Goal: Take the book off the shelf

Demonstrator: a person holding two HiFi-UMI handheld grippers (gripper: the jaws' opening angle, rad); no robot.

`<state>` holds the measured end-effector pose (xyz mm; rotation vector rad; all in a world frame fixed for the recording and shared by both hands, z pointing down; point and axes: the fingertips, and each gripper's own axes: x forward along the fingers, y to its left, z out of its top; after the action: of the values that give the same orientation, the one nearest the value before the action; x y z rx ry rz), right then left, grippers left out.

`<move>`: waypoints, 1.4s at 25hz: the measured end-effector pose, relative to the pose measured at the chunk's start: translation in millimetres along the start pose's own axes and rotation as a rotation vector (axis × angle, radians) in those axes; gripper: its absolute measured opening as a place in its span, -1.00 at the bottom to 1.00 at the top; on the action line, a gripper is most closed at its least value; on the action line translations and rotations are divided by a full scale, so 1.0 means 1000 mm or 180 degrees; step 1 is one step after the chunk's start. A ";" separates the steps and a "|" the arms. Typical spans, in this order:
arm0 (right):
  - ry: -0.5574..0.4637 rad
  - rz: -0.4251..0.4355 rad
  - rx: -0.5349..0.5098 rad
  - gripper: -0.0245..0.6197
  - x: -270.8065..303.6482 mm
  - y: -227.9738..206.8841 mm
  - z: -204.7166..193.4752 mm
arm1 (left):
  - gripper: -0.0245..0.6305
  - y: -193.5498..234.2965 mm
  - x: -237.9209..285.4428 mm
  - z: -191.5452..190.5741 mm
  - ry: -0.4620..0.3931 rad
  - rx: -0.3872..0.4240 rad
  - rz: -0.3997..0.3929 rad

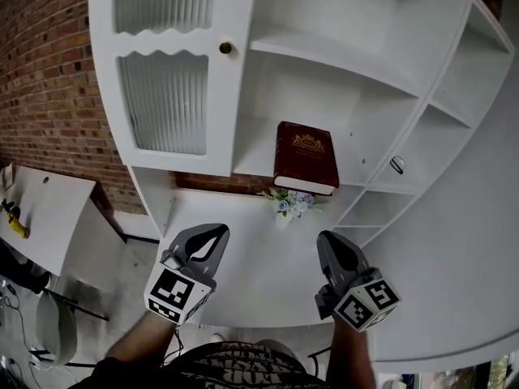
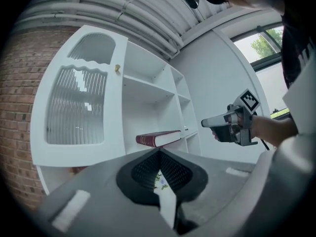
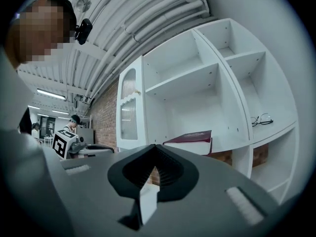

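A dark red book (image 1: pixel 306 156) with a gold emblem lies flat on a middle shelf of the white shelf unit (image 1: pixel 349 87). In the left gripper view the book (image 2: pixel 158 138) shows just above the jaws, and in the right gripper view the book (image 3: pixel 190 139) lies ahead, slightly right. My left gripper (image 1: pixel 217 232) is held below and to the left of the book, well short of it, shut and empty. My right gripper (image 1: pixel 326 237) is below the book, also shut on nothing. Both stay in front of the lower ledge.
A small bunch of flowers (image 1: pixel 290 203) sits on the ledge under the book. Glasses (image 1: pixel 397 165) lie in a compartment to the right. A ribbed-glass cabinet door (image 1: pixel 166 96) with a knob (image 1: pixel 225 48) stands left of the shelves. Brick wall (image 1: pixel 49 79) and a white table (image 1: pixel 40 209) are at left.
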<state>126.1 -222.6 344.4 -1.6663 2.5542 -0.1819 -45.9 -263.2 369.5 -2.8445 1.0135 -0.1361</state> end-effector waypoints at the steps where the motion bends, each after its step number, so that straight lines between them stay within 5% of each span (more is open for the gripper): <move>1: 0.0002 -0.0041 -0.0002 -0.85 0.000 -0.001 0.000 | -0.92 0.000 0.002 -0.001 -0.0002 -0.0015 -0.0045; 11: 0.0035 -0.0239 -0.0085 -0.85 0.005 -0.023 0.008 | -0.92 -0.004 0.039 -0.008 0.0028 -0.0084 -0.0277; 26: 0.0080 -0.0036 0.0045 -0.82 0.056 -0.109 0.017 | -0.83 0.018 0.116 0.003 0.0037 -0.0074 0.0006; 31: 0.0115 0.0050 0.0159 -0.53 0.076 -0.128 0.022 | -0.49 0.020 0.138 0.001 0.0106 -0.0216 -0.0023; 35: 0.0143 0.0206 0.0383 -0.08 0.097 -0.144 0.020 | -0.25 0.017 0.160 -0.004 0.0212 -0.0213 -0.0130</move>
<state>220.1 -369.7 345.4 -1.5524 2.5685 -0.3646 67.0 -378.0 378.2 -2.9404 0.9909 -0.2057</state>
